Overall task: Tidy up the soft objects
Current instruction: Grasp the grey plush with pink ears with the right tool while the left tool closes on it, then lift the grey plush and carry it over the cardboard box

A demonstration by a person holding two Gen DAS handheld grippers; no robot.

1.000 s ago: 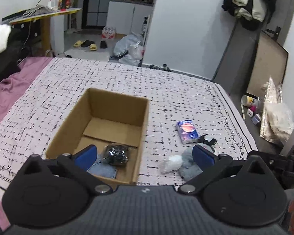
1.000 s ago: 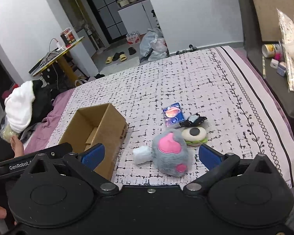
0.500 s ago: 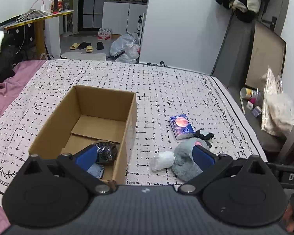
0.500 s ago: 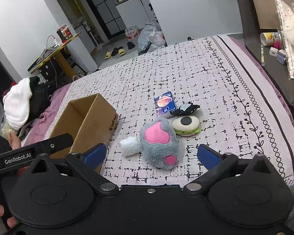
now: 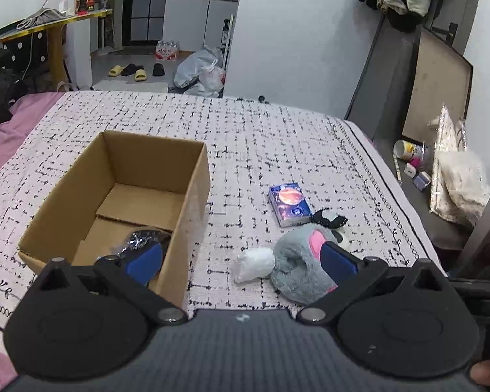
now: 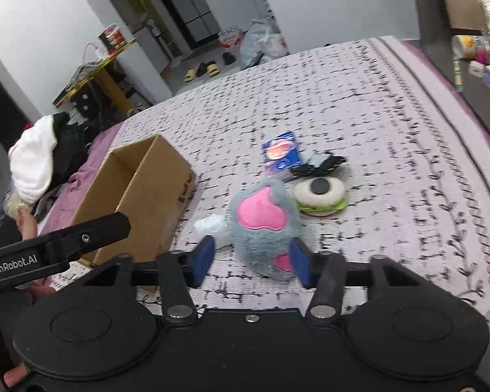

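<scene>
Right gripper (image 6: 251, 263) low over the bed (image 6: 392, 104), its fingers (image 6: 203, 259) closing on the grey plush paw (image 6: 264, 228), which lies on the bedspread near the bed's near edge, just beside the cardboard box (image 6: 140, 196). Paw sits between the blue pads; right pad looks against the fur, left pad appears to stand a little clear, so I judge no firm pinch yet

Left gripper (image 5: 241, 261): fingers spread wide, holding nothing, poised over the box's near right wall

Risks from here, as judgement:
- Pads are low on the near end of the paw. Plush compresses, so the grip may catch fur only and the paw could slip out on lifting
- White fluffy piece (image 6: 212, 225) touches the paw's left side, right by the left pad. It could be pinched along with the paw, or dragged across the bed
- Round plush with a black centre (image 6: 320, 192) and the black bow (image 6: 320, 165) lie just beyond the paw; a forward push could shove them toward the blue packet (image 6: 282, 156)
- Left gripper is close to the right; a carry to the box could knock it or the box wall
</scene>
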